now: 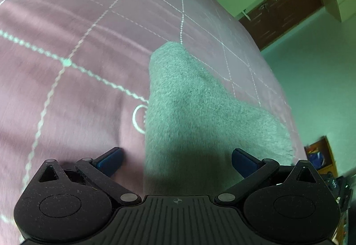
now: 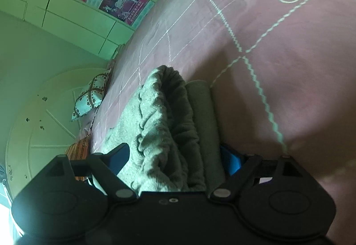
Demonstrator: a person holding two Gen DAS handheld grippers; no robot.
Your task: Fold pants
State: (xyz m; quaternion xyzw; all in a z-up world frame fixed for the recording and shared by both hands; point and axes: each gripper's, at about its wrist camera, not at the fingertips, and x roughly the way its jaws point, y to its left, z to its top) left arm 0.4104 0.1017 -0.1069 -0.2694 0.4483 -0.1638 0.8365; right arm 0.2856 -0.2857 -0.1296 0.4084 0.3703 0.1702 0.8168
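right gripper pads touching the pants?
Cannot tell. In the right wrist view the pants lie between the wide-open fingers of the right gripper; the near pad overlaps cloth, with no clear gap.

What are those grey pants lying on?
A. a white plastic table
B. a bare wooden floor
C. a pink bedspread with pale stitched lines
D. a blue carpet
C: the grey pants rest on the pink bedspread crossed by pale stitched lines, seen from both wrist views.
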